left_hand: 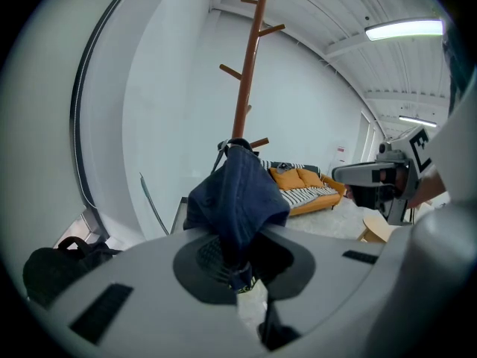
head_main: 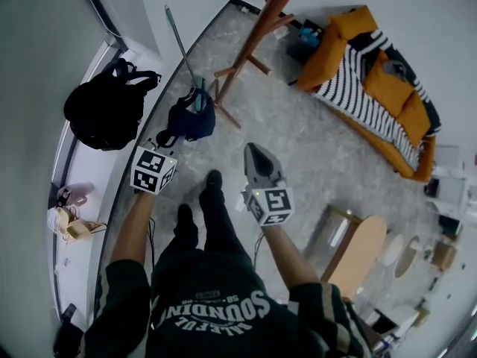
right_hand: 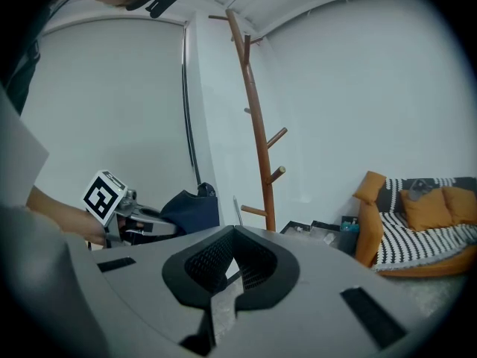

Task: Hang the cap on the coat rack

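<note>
We are gripping the cap [left_hand: 237, 196] in the left gripper's [left_hand: 242, 263] jaws, right gripper [right_hand: 231, 271] closed, empty; next likely means raising it to a peg of the coat rack [left_hand: 246, 88].

left gripper [left_hand: 240, 271] clamped on cap [left_hand: 235, 192], right gripper [right_hand: 232, 256] closed, empty

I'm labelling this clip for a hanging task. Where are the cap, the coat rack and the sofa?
cap [left_hand: 238, 192]: left gripper view, on its blue fabric.
coat rack [right_hand: 255, 118]: right gripper view, on the wooden trunk.
sofa [head_main: 326, 49]: head view, on its orange end.
</note>
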The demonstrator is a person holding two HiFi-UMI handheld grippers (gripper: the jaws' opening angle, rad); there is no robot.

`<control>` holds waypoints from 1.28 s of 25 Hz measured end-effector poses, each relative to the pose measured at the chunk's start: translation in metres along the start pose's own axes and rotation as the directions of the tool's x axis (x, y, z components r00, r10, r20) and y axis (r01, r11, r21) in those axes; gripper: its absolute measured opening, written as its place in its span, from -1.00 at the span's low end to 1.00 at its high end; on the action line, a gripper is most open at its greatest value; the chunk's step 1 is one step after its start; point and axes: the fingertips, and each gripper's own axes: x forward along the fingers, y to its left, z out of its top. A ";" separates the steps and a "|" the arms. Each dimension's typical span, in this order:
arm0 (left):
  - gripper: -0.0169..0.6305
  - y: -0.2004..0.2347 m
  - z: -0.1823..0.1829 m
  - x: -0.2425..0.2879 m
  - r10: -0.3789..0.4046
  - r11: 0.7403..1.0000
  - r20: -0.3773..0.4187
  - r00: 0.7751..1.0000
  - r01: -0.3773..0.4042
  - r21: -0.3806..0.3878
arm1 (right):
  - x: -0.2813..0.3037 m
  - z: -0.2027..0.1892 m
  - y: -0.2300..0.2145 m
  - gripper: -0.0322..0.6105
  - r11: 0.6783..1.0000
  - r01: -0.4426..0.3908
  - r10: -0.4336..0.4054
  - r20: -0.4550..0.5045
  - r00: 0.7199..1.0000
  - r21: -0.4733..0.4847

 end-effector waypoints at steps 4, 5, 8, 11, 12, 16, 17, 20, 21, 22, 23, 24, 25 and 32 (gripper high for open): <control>-0.88 0.004 -0.001 0.011 0.001 1.000 -0.007 1.000 -0.002 -0.010 | 0.002 -0.008 -0.003 -0.90 1.000 -0.001 0.001 -0.012 1.000 0.008; -0.88 0.005 -0.001 0.013 0.002 1.000 -0.010 1.000 -0.002 -0.012 | 0.002 -0.010 -0.004 -0.90 1.000 0.000 0.000 -0.009 1.000 0.012; -0.88 0.009 -0.001 0.022 0.002 1.000 -0.018 1.000 -0.002 -0.013 | 0.003 -0.014 -0.006 -0.90 1.000 0.003 -0.003 -0.029 1.000 0.010; -0.88 0.015 0.000 0.033 0.002 1.000 -0.030 1.000 -0.003 -0.013 | 0.005 -0.014 -0.006 -0.90 1.000 0.003 -0.003 -0.033 0.999 0.009; -0.88 0.018 0.000 0.038 0.001 1.000 -0.033 0.999 -0.002 -0.013 | 0.006 -0.013 -0.007 -0.90 1.000 0.002 -0.001 -0.028 1.000 0.008; -0.88 0.025 0.003 0.059 -0.009 1.000 -0.041 0.999 0.008 -0.011 | 0.006 -0.015 -0.008 -0.90 1.000 0.001 -0.001 -0.039 0.999 0.009; -0.88 0.027 0.004 0.065 -0.012 1.000 -0.044 0.999 0.011 -0.011 | 0.005 -0.017 -0.009 -0.90 1.000 0.004 -0.004 -0.047 0.999 0.010; -0.88 0.032 0.005 0.080 -0.016 1.000 -0.054 0.998 0.016 -0.011 | 0.003 -0.021 -0.018 -0.90 1.000 0.026 -0.025 -0.063 0.998 0.011; -0.88 0.033 0.005 0.085 -0.017 1.000 -0.059 0.998 0.017 -0.012 | 0.002 -0.020 -0.021 -0.90 1.000 0.029 -0.028 -0.058 0.998 0.012; -0.88 0.034 0.004 0.089 -0.019 1.000 -0.064 0.998 0.018 -0.014 | 0.002 -0.019 -0.024 -0.90 0.999 0.030 -0.030 -0.053 0.998 0.013; -0.88 0.034 0.003 0.094 -0.022 1.000 -0.070 0.997 0.020 -0.017 | 0.001 -0.019 -0.027 -0.90 0.999 0.031 -0.031 -0.050 0.998 0.014; -0.88 0.034 0.002 0.098 -0.025 1.000 -0.074 0.997 0.023 -0.020 | 0.000 -0.020 -0.029 -0.90 0.999 0.034 -0.034 -0.053 0.998 0.016; -0.88 0.034 0.000 0.101 -0.028 0.999 -0.079 0.996 0.026 -0.023 | -0.001 -0.021 -0.032 -0.90 0.999 0.038 -0.037 -0.058 0.998 0.017; -0.88 0.036 -0.013 0.126 -0.036 0.999 -0.122 0.992 0.032 -0.034 | -0.005 -0.024 -0.046 -0.90 0.998 0.050 -0.049 -0.048 0.998 0.022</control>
